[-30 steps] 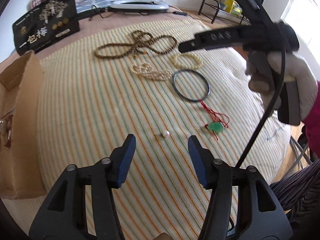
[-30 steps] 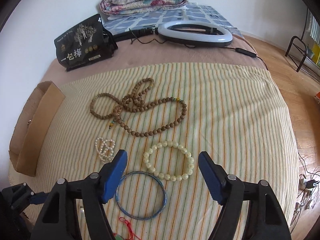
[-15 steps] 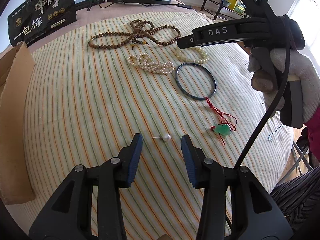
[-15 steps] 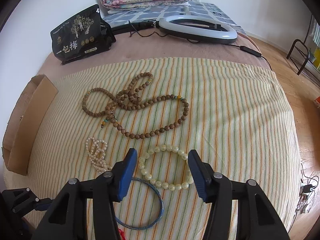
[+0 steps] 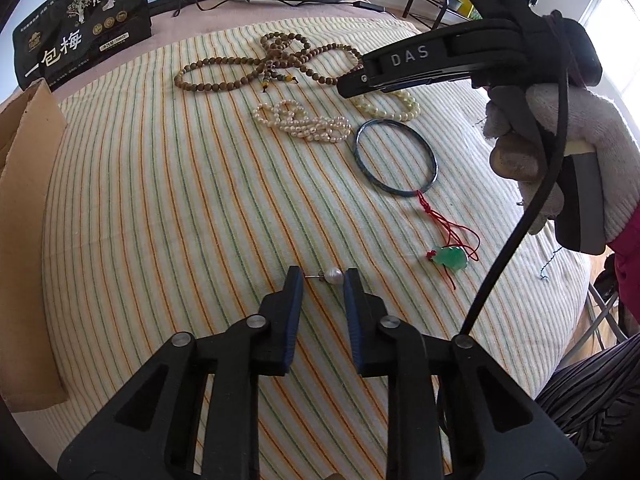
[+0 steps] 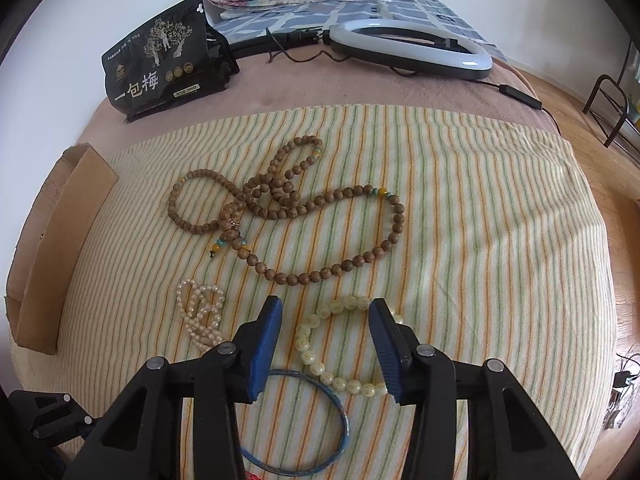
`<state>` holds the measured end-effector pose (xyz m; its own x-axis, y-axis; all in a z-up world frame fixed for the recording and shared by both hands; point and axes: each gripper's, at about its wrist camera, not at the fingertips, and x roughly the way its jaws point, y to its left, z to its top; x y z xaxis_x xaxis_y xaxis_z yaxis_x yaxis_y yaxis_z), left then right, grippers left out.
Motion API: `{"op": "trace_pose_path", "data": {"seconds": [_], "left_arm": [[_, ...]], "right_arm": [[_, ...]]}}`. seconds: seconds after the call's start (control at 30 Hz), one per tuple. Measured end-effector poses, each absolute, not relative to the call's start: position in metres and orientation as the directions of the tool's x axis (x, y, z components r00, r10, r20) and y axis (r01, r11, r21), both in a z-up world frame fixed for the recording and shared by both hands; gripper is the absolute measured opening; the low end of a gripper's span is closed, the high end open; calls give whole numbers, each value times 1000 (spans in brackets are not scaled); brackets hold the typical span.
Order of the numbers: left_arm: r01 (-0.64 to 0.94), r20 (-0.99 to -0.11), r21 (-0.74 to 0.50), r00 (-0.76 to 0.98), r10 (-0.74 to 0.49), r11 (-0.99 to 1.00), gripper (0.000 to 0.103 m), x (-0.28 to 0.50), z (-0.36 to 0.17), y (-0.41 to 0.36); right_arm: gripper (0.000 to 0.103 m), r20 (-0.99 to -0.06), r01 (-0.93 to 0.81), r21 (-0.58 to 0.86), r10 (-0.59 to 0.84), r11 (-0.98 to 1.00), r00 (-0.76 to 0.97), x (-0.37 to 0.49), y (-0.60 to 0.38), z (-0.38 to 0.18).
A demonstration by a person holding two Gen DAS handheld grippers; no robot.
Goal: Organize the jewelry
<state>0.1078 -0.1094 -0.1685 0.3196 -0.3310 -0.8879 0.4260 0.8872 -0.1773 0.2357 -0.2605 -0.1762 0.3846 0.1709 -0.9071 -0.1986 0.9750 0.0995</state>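
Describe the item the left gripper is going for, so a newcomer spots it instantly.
On the striped cloth, near its front edge, the left gripper is closing around a pearl stud earring. It is one lone white pearl on a short metal post, unlike the beaded strands and bangle beyond.

1. We see bright, even daylight in both views.
2. In the left wrist view the window (image 5: 618,46) at the upper right is blown out white.
3. We find a soft shadow edge across the striped cloth (image 6: 500,248).
4. Fisheye distortion bulges the scene; dark vignetting fills the corners.
5. Detail stays sharp, without motion blur.
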Motion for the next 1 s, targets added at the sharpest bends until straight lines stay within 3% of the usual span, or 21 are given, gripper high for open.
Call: {"op": "trace_pose_path", "data": {"seconds": [0.1,0.3,0.37,0.53,1.0], "left_arm": [[427,-887,-180,319,-333,886,18,108,-169,-109],[432,-889,-170,321,-327,886,15,107,-170,-109],[431,-889,-170,321,-327,886,14,107,-170,-110],[431,-888,-170,322,-327,886,12,108,-170,-110],[423,-867,-180,358,-347,888,10,104,-154,-103]], "right_arm": [[45,-911,-208,73,150,975,384,237,-258,-178],[31,-922,-225,32,115,974,370,236,-254,-183],[18,-921,-230,29,115,973,373,236,-254,-182],[7,-917,-224,36,121,974,381,234,-256,-180],[5,-864,-176,88,163,981,477,223,-280,-137]]}}
